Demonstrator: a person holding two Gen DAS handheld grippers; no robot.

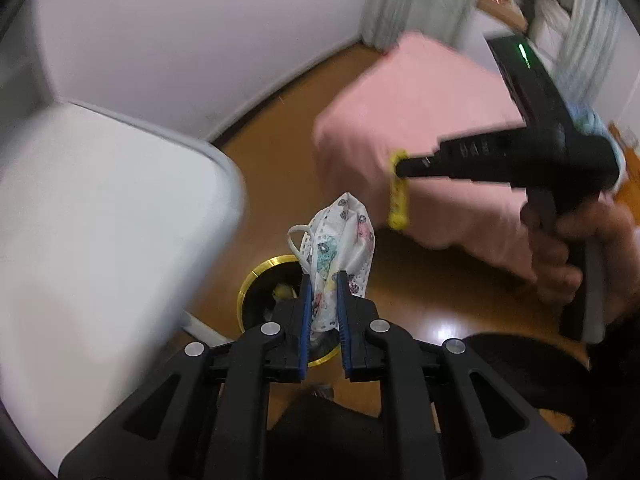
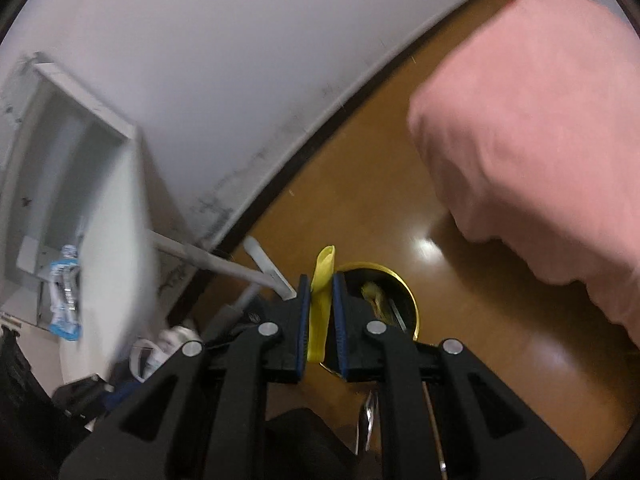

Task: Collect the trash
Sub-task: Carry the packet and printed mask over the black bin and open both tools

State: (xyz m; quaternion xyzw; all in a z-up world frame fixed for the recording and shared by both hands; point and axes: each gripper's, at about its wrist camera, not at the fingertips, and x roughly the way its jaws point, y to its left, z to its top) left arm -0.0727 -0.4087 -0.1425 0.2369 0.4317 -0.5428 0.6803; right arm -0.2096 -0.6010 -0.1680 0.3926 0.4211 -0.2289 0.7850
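Observation:
My left gripper [image 1: 325,280] is shut on a patterned face mask [image 1: 340,248] with a white ear loop, held above a black trash bin with a gold rim [image 1: 256,276] on the wooden floor. My right gripper [image 2: 321,280] is shut on a yellow wrapper strip [image 2: 321,292], just left of the same gold-rimmed bin [image 2: 404,284], which holds some trash. In the left wrist view the right gripper [image 1: 400,166] shows at the right, held by a hand, with the yellow strip [image 1: 398,192] hanging from its tip.
A white table [image 1: 100,220] stands at the left, its legs [image 2: 224,264] near the bin. A pink bed cover [image 2: 540,120] fills the right. A blue-labelled bottle [image 2: 64,292] and dark clutter [image 2: 120,372] lie at the lower left by the wall.

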